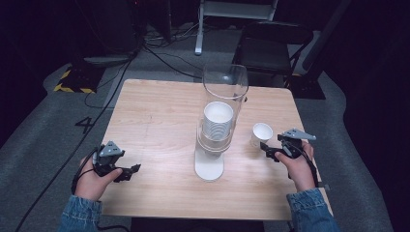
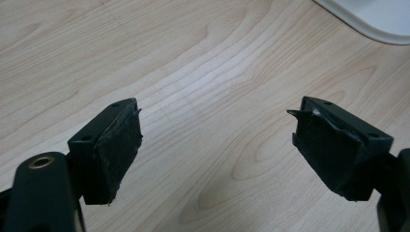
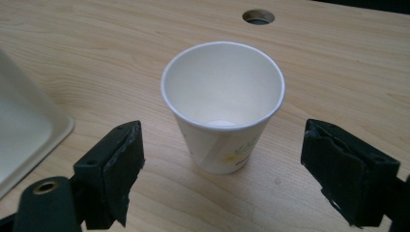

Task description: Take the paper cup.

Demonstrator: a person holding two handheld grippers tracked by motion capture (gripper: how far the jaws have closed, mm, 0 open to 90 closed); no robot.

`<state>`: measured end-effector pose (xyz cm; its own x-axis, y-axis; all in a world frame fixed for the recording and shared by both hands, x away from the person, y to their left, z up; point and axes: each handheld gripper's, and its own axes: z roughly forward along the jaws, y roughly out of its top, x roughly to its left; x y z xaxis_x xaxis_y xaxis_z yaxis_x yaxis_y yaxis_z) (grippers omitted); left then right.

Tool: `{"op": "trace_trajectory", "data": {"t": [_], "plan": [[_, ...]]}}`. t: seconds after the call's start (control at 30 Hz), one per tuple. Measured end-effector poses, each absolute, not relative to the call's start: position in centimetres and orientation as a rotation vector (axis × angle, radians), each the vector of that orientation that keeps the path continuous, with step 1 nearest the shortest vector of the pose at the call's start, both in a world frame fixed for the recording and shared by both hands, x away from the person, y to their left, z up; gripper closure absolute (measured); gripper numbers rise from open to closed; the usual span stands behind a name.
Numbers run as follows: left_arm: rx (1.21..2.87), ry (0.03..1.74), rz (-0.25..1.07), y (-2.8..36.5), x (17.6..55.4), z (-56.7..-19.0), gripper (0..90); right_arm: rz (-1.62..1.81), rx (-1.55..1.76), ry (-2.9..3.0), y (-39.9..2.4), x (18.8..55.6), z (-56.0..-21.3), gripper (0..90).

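A white paper cup [image 1: 261, 134] [image 3: 223, 104] stands upright and empty on the wooden table [image 1: 159, 116], right of the dispenser. My right gripper [image 1: 269, 151] [image 3: 220, 166] is open just in front of the cup, its jaws apart on either side and not touching it. A clear cup dispenser [image 1: 221, 111] on a white base [image 1: 209, 166] holds a stack of white cups [image 1: 217, 121] at the table's middle. My left gripper [image 1: 129, 171] [image 2: 217, 145] is open near the front left of the table, with bare wood between its jaws.
A corner of the dispenser's white base [image 2: 372, 17] [image 3: 24, 130] lies close to each gripper. A round cable hole [image 3: 258, 17] is in the tabletop beyond the cup. A black chair [image 1: 270, 46] and floor cables [image 1: 159, 53] lie behind the table.
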<state>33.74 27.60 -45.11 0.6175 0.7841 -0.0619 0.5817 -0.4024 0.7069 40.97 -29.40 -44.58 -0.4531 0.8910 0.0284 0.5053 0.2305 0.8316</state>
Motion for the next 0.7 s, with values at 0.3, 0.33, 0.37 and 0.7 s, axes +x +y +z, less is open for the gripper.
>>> {"op": "trace_trajectory", "data": {"t": [0.3, 0.33, 0.37, 0.7], "plan": [[2.169, 1.019, 0.369, 26.0, 33.6, -45.6, 17.2, 1.235, 1.157, 2.13, -28.5, 38.1, -42.7, 16.2], [2.176, 1.011, 0.355, 25.8, 33.5, -45.7, 17.2, 1.243, 1.141, 2.142, -28.3, 37.8, -42.7, 16.3], [2.183, 1.002, 0.353, 25.5, 33.5, -45.8, 17.2, 1.248, 1.132, 2.148, -28.2, 37.4, -42.6, 16.4], [2.177, 0.951, 0.279, 24.3, 33.3, -46.2, 18.7, 1.302, 1.0, 2.286, -25.8, 34.9, -43.4, 18.4]]}}
